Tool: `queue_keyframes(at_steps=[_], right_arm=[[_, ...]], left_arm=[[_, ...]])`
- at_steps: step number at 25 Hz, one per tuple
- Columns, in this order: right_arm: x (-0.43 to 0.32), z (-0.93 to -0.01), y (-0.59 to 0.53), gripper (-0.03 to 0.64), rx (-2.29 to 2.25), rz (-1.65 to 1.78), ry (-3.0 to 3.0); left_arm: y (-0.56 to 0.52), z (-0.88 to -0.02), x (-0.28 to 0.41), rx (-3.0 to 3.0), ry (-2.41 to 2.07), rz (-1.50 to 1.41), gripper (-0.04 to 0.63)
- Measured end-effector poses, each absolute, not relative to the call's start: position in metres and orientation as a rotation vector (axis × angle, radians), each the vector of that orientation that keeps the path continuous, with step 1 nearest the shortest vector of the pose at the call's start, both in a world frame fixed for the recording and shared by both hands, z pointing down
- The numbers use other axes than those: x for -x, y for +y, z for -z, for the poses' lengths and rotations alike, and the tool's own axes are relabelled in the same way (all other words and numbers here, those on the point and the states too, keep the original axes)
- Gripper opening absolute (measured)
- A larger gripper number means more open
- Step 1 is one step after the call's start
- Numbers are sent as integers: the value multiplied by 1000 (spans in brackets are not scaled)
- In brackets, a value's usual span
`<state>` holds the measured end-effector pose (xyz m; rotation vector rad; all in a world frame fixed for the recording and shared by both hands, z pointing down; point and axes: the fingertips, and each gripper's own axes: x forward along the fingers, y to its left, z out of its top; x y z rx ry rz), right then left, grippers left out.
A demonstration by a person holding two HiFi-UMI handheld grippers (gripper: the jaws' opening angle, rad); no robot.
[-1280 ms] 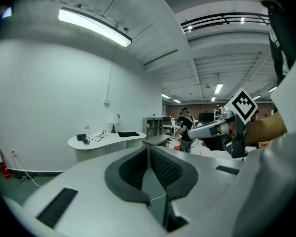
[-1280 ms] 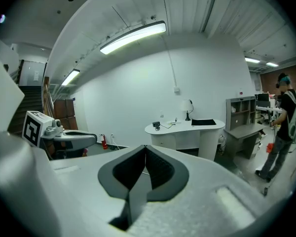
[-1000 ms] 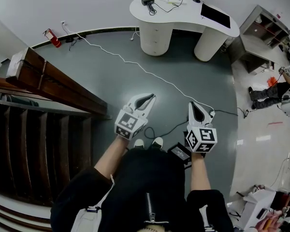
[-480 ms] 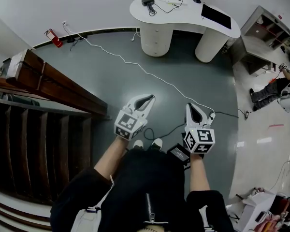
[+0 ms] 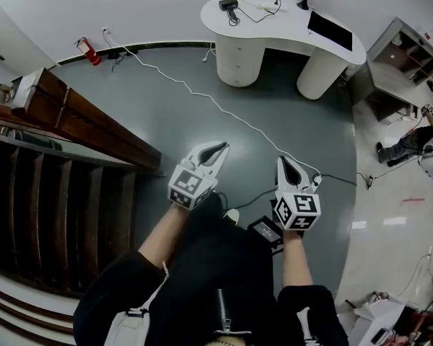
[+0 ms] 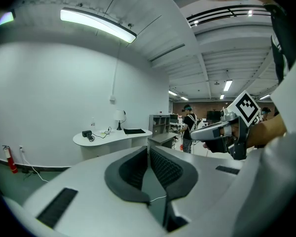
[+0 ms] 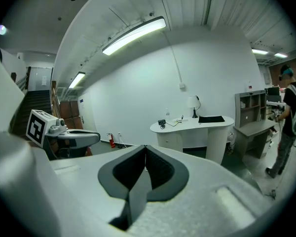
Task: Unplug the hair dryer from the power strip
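Grey-green floor fills the head view. Nearest, the left gripper and the right gripper are held side by side in front of the body. Each has its jaws closed, with nothing between them. Beyond the right gripper, a white cable crosses the floor toward the wall at 11 o'clock. Farthest, at 12 o'clock, a white bench carries a dark corded object, judged to be the hair dryer. The power strip cannot be identified.

Task status: unplugging not started. Approach, plug grasp and pull remain.

Only the head view shows the floor cable route. Only the gripper views show the pad faces. The left gripper view also shows a person standing beyond the bench.
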<state>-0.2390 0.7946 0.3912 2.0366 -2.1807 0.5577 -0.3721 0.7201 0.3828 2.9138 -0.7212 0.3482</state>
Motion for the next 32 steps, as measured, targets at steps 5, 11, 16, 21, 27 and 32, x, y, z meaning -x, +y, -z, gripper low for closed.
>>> queue_keyframes(at_steps=[5,11,16,21,27,32], right_arm=[[229,-394,775,5,-2023,-563,-2185],[204,-401,742,5,-2041,-584,-2159],[179,-407,696,5,-2053,-596,-2135],[158,-409,639,5,-2067,-622,-2113],[139,-404,564,5,-2070,-626,-2099],[132,-405,512,5,-2058,-634,-2095]], left_arm=[[698,-384,362,-2900,-737,-337,28],[660,-393,339,-2893,-715,-328,28],[613,-401,314,-2885,-692,-321,28],[554,-407,291,-2877,-655,-326,28],[480,-406,270,-2862,-631,-331,28],[431,-412,266,-2853,-625,-337,28]])
